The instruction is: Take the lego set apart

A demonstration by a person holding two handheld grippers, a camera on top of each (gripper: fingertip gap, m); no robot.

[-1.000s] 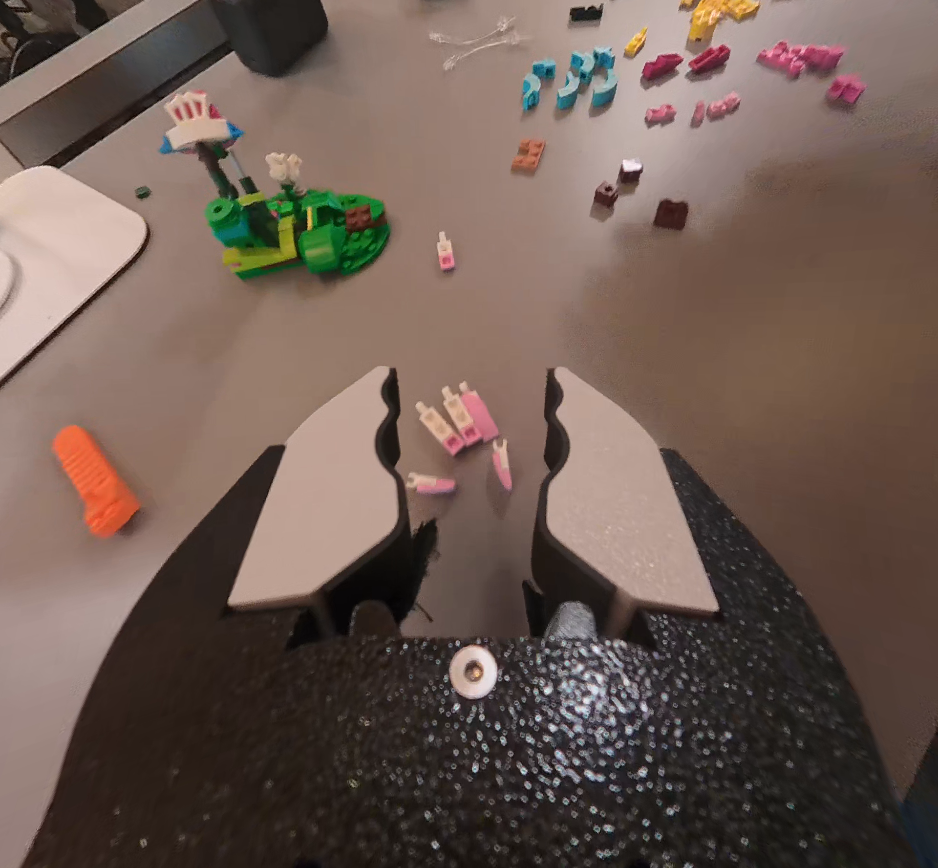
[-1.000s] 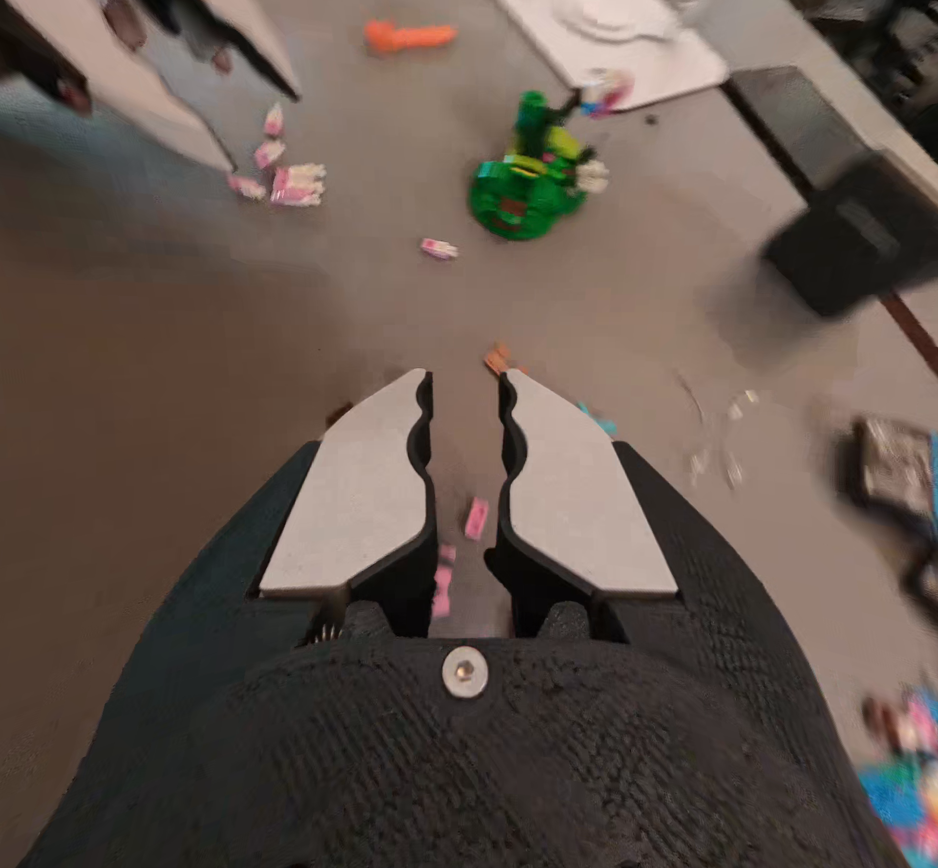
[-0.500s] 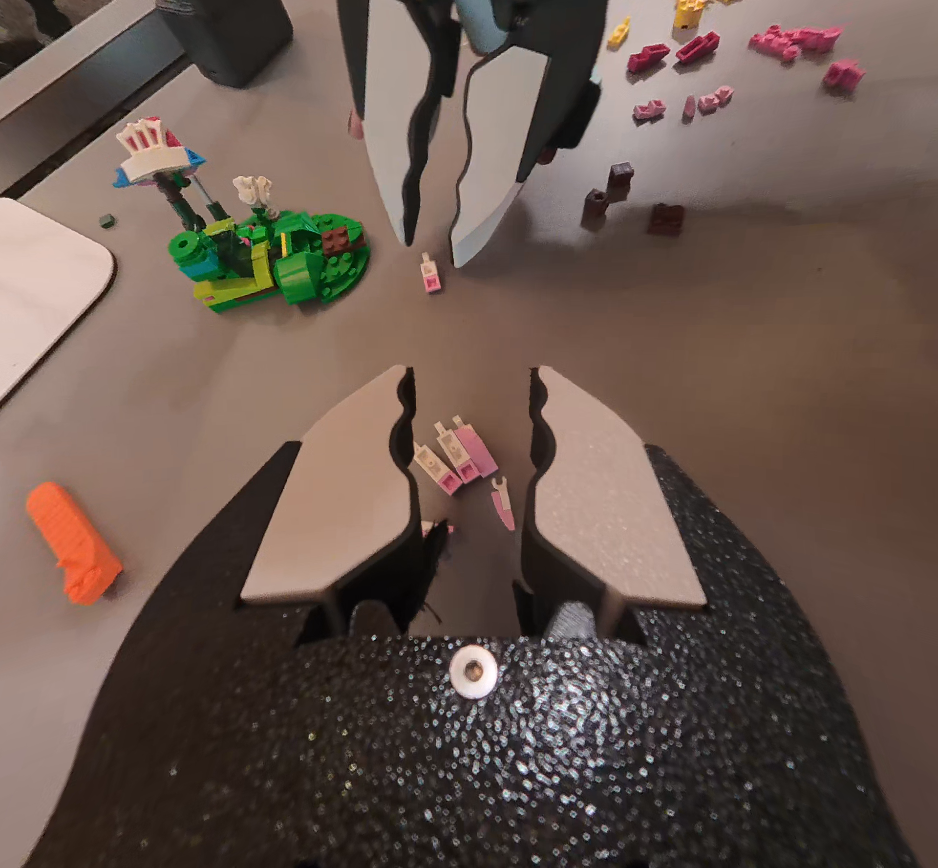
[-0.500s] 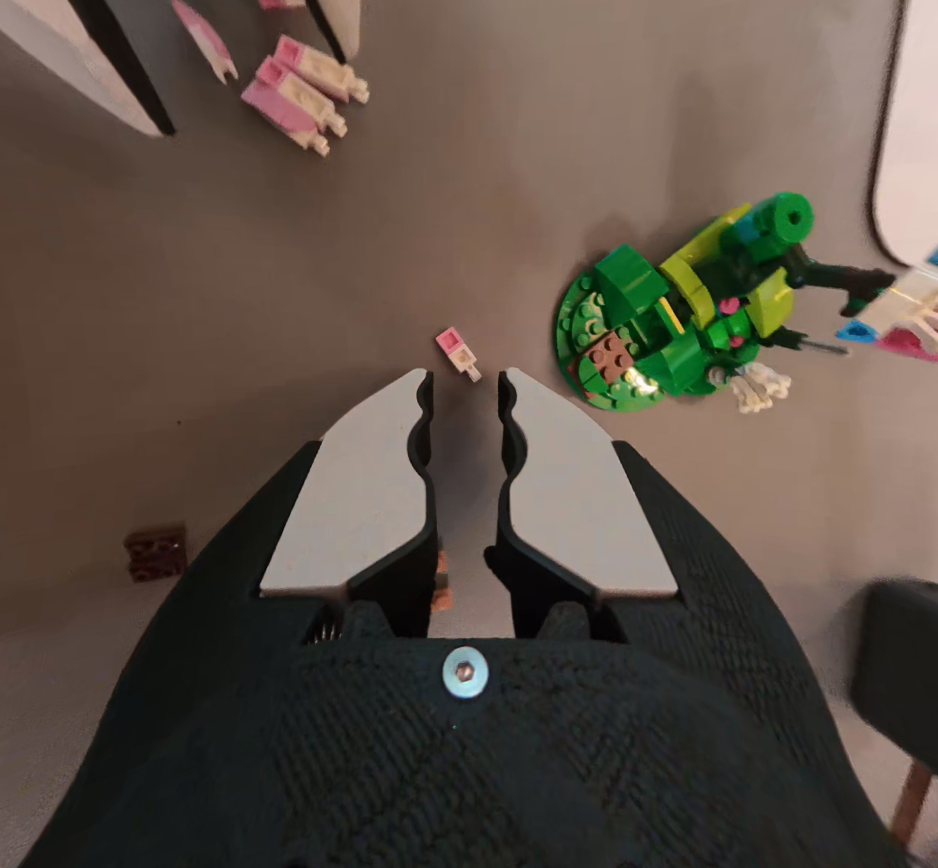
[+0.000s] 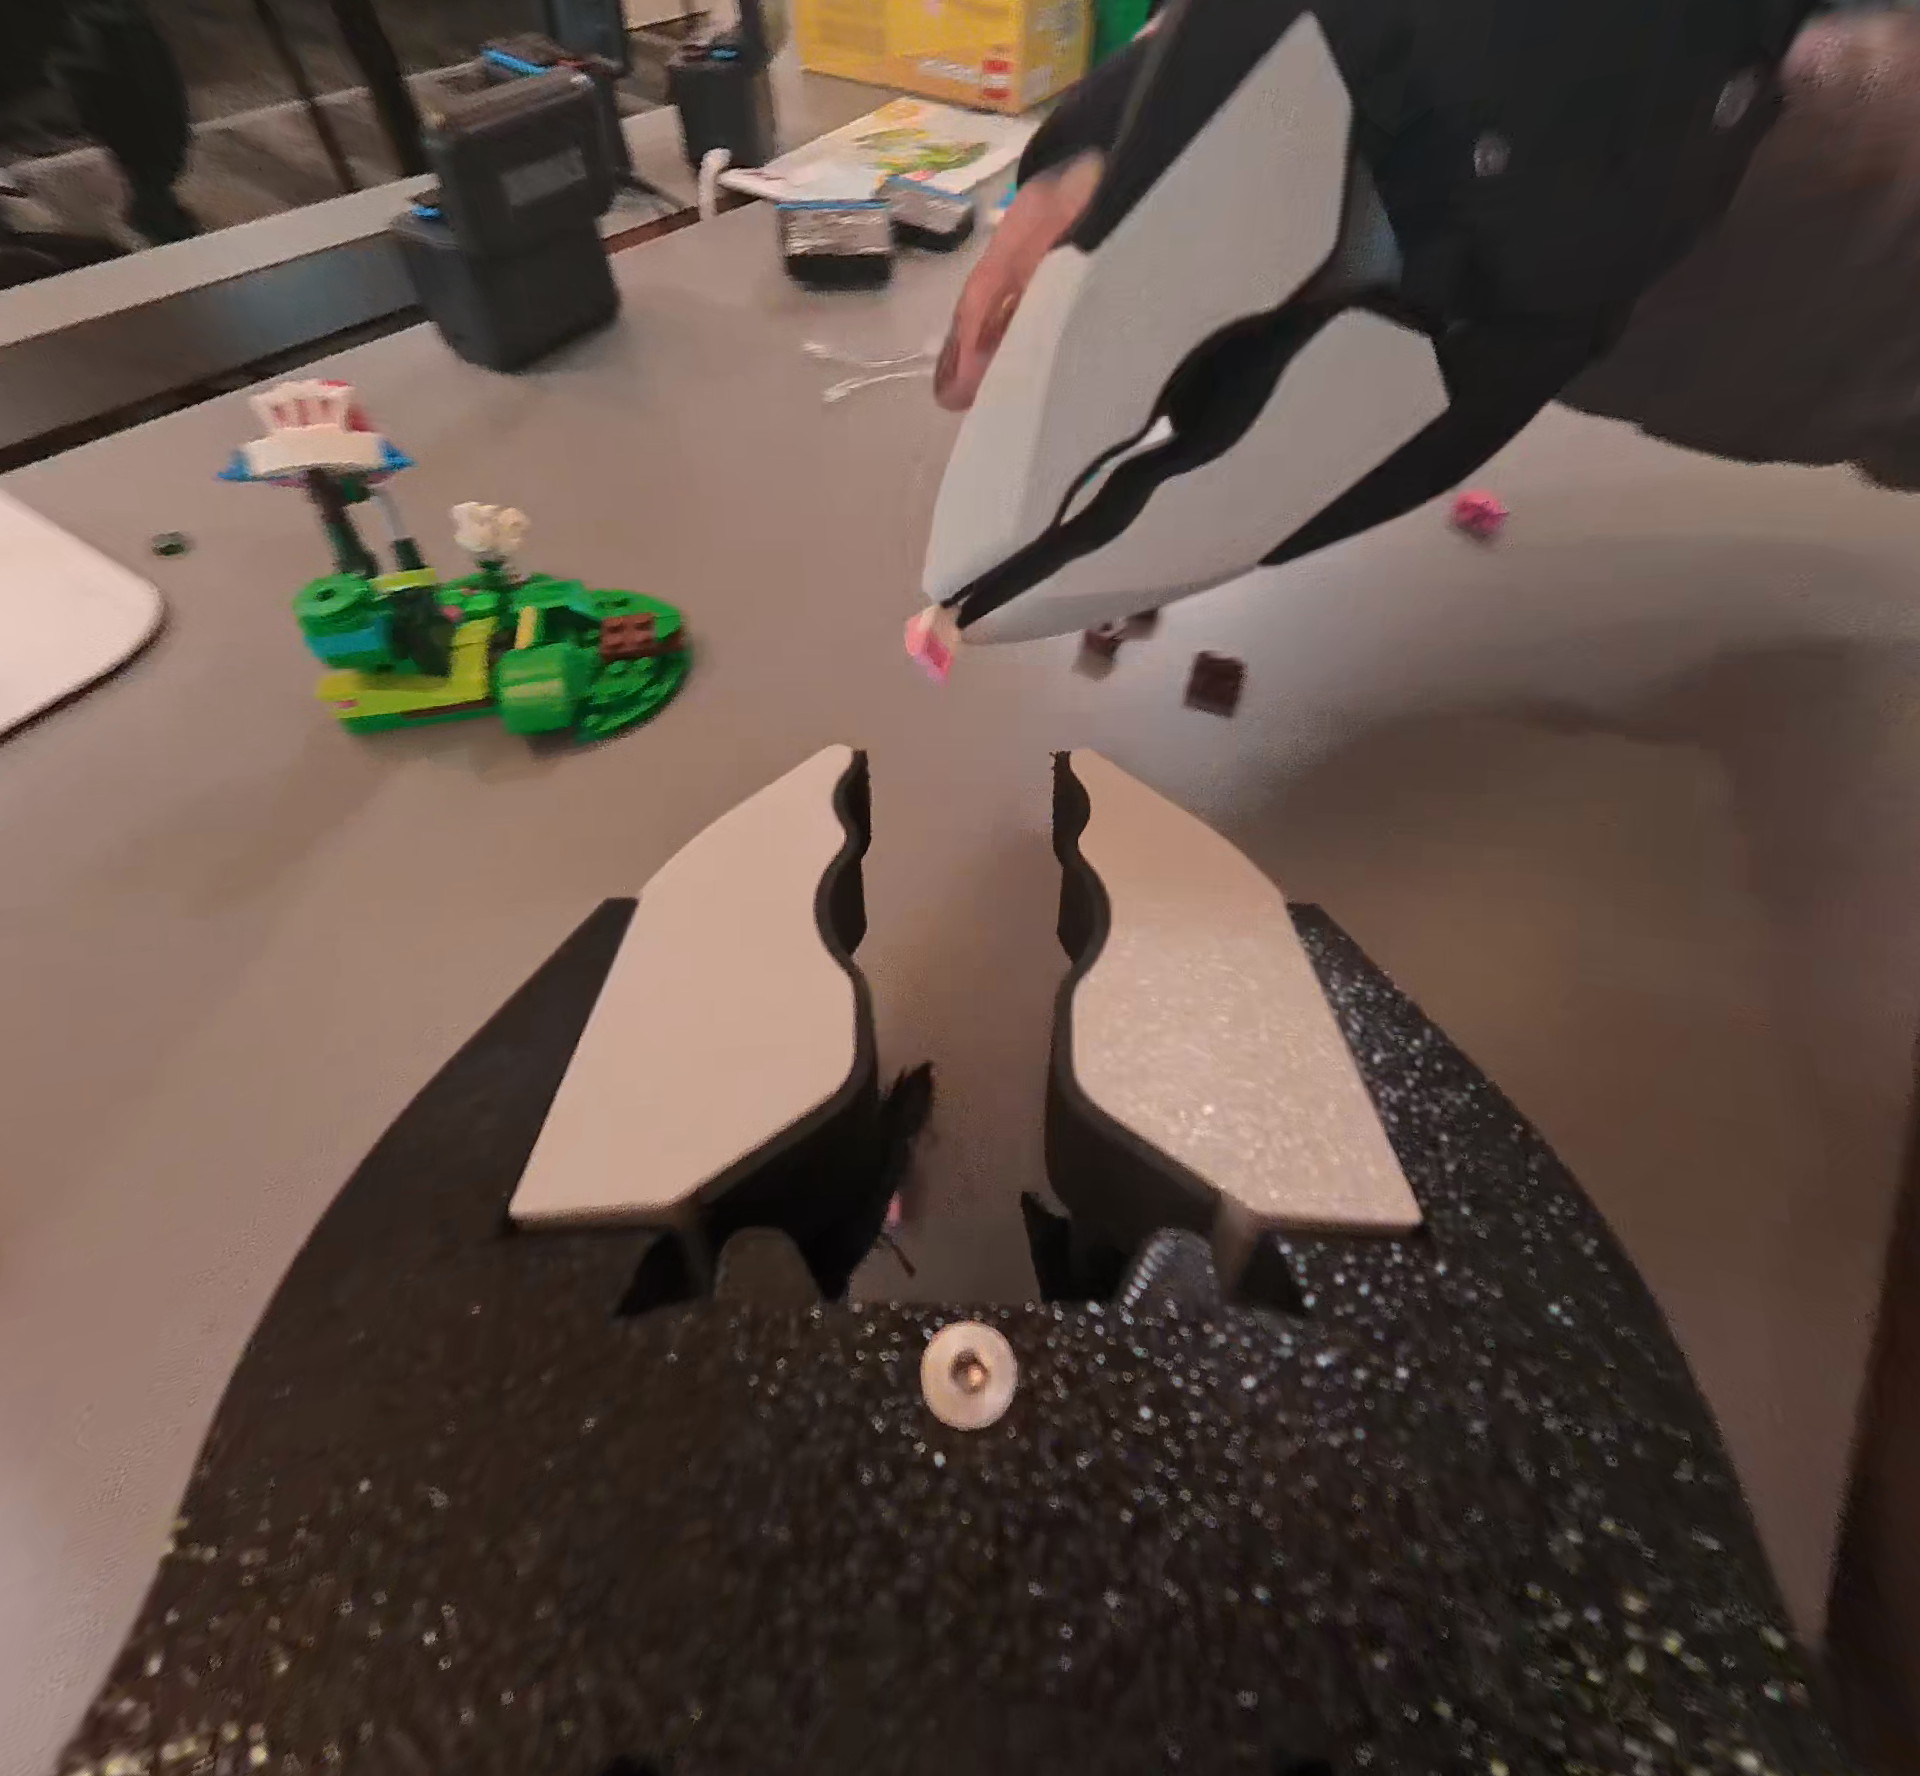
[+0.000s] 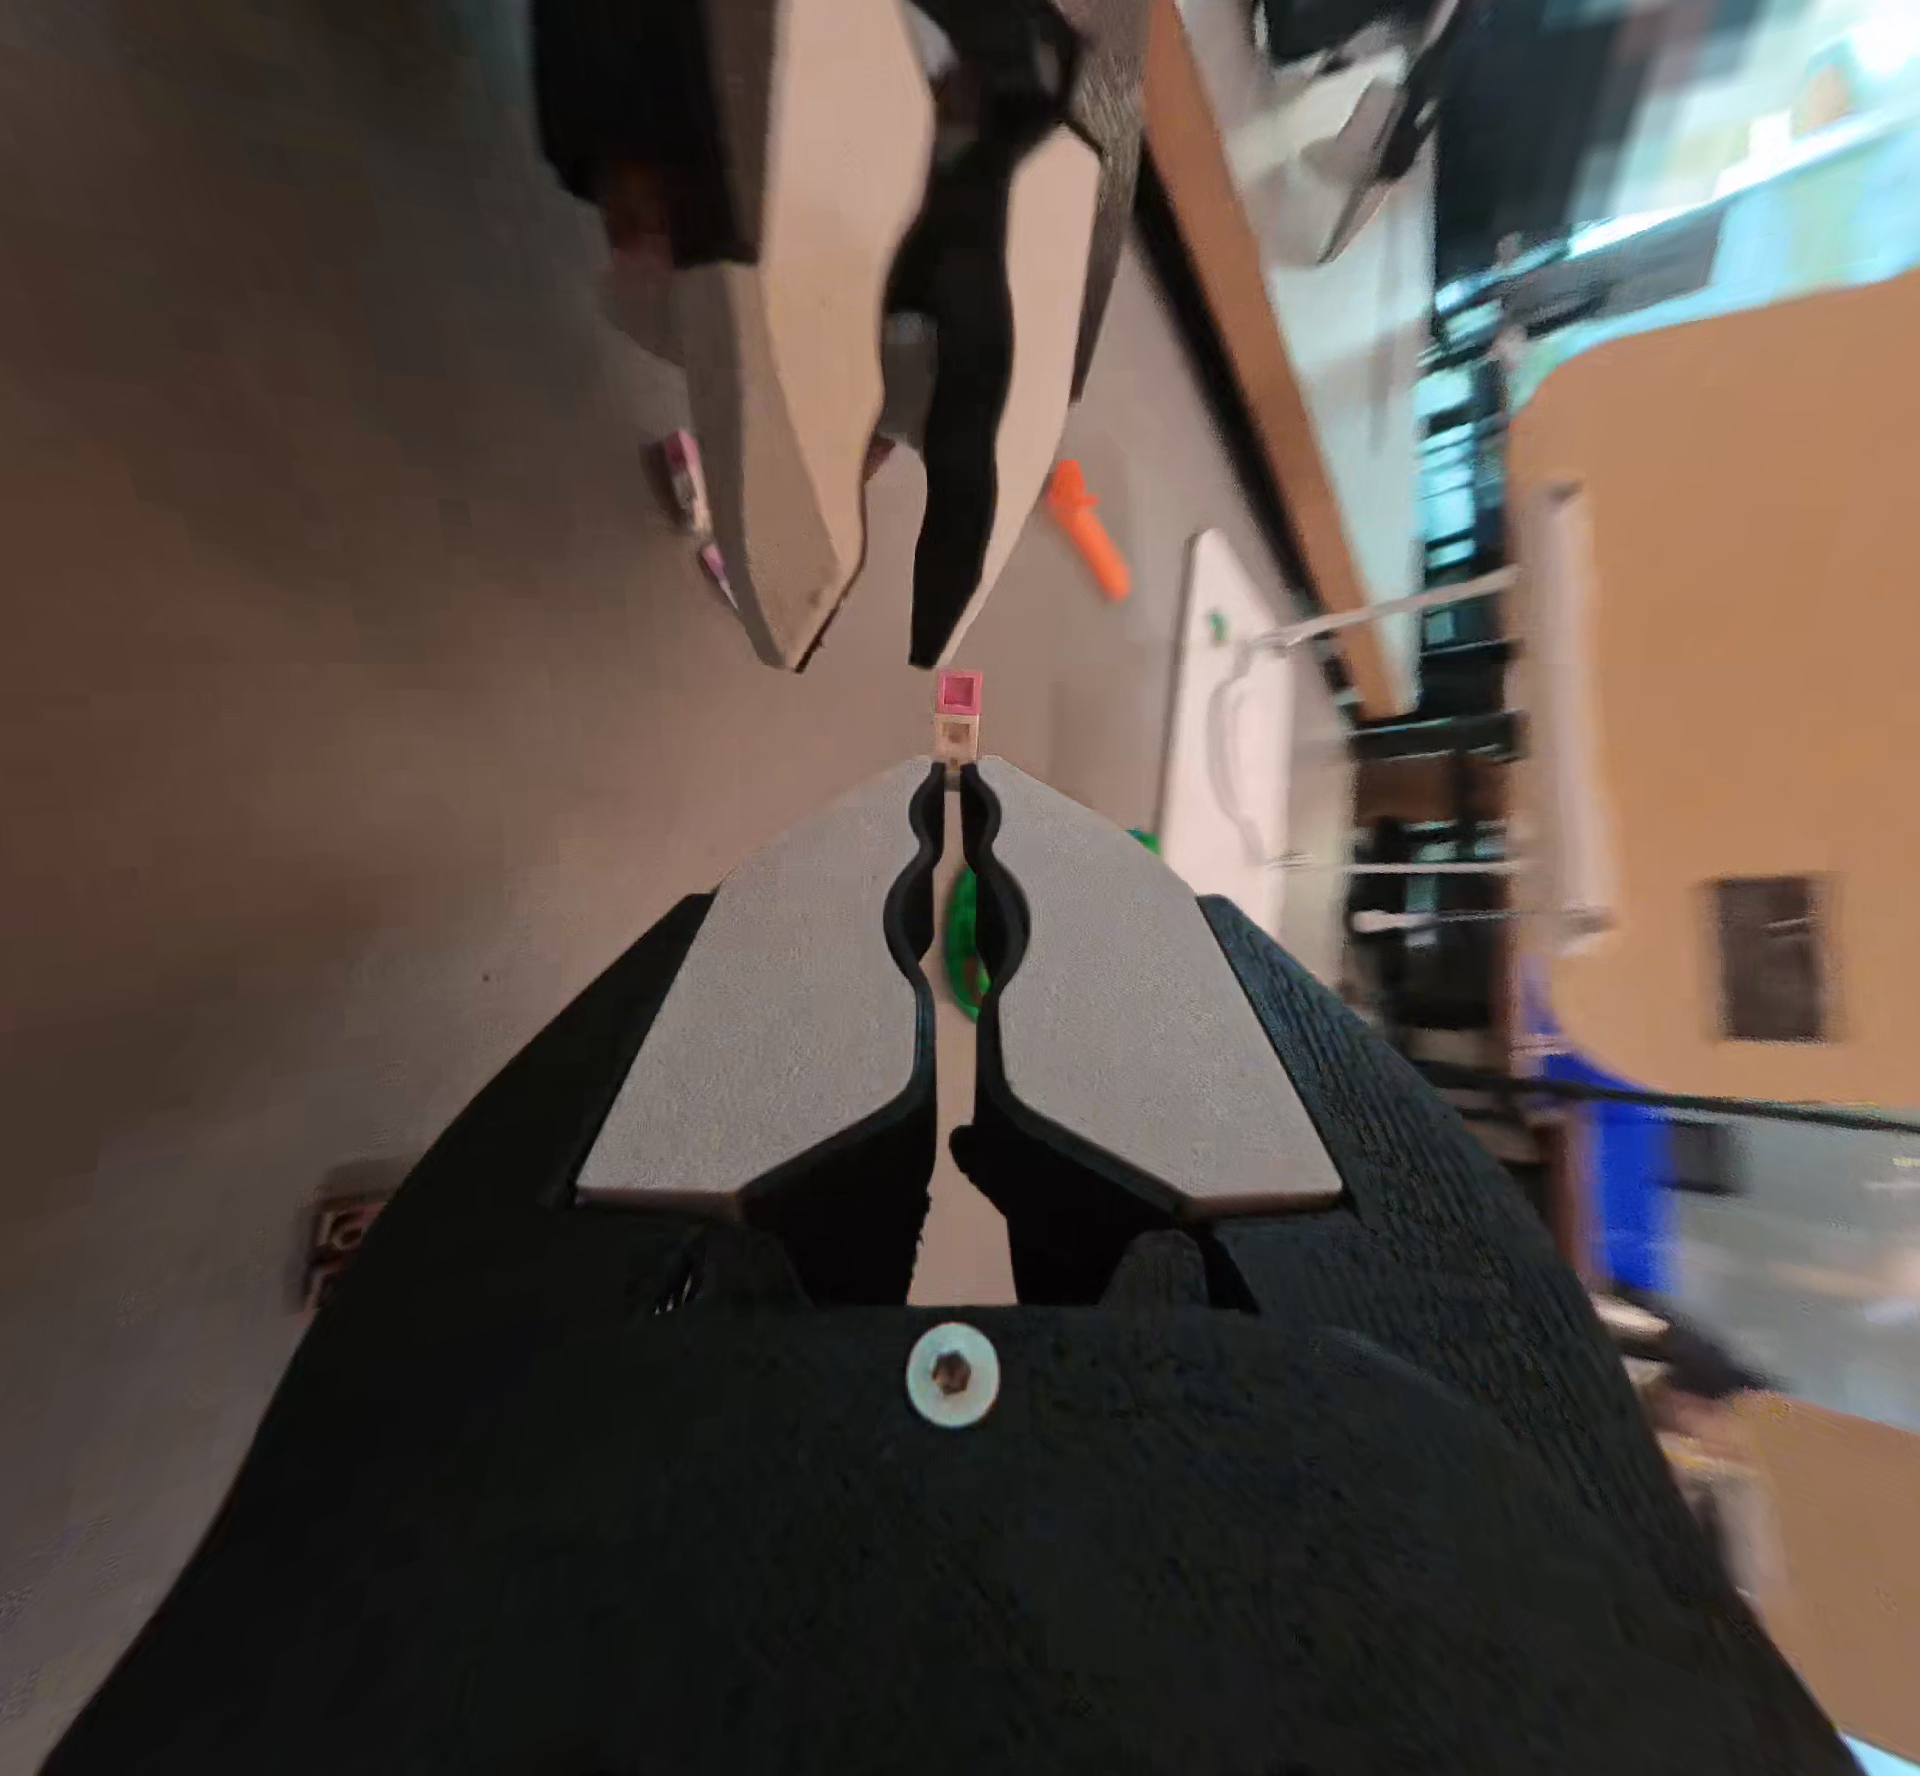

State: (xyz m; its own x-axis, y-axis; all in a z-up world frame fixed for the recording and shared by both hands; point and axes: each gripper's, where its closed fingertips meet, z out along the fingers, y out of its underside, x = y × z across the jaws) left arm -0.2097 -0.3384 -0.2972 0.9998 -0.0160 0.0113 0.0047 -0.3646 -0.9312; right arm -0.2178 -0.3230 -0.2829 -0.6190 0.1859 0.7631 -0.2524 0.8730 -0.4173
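Right gripper point(image 6: 954, 762) is pinching a pink-and-white piece point(image 6: 957, 716) aloft, right of the green lego build point(image 5: 488, 646). Left gripper point(image 5: 958, 762) is hovering, tongs apart, nearer than the build. Dark bricks point(image 5: 1214, 684) are lying beyond.

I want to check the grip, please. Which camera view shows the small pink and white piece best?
The right wrist view: the small pink and white piece is sharp and centred, pinched by its white end at the tips of the right gripper. The left wrist view shows it smaller and blurred, above the table.
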